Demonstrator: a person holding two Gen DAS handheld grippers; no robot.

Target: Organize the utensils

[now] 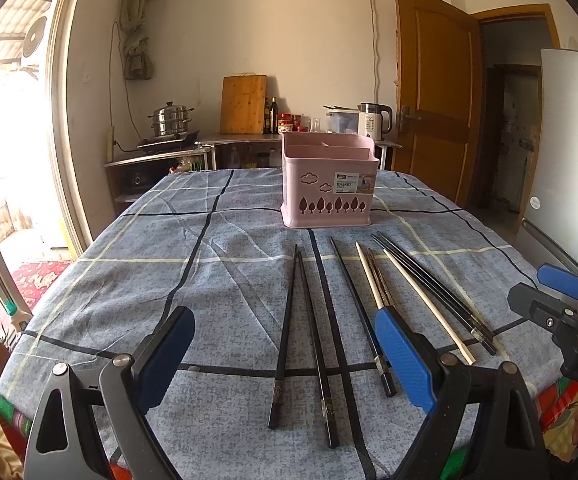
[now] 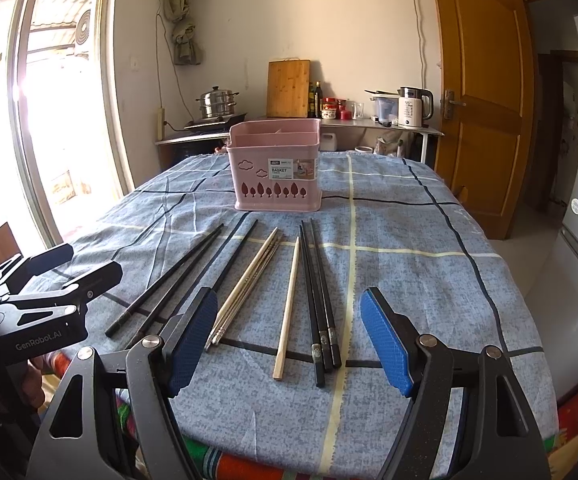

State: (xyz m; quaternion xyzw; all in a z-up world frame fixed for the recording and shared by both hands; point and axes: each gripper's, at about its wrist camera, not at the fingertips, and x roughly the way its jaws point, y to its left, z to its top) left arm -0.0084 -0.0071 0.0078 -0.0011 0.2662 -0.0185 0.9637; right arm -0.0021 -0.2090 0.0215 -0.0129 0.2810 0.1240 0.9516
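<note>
A pink utensil basket with inner dividers stands upright past the middle of the blue checked tablecloth. In front of it lie several chopsticks: black ones, a metal pair and pale wooden ones. My left gripper hovers open over the near ends of the left black chopsticks, holding nothing. My right gripper is open above the wooden and black chopsticks' near ends, also holding nothing. Each gripper shows at the other view's edge: the right gripper, the left gripper.
A counter behind the table carries a steamer pot, a cutting board, bottles and a kettle. A wooden door stands open at the right, next to a fridge. The table's front edge runs just below the grippers.
</note>
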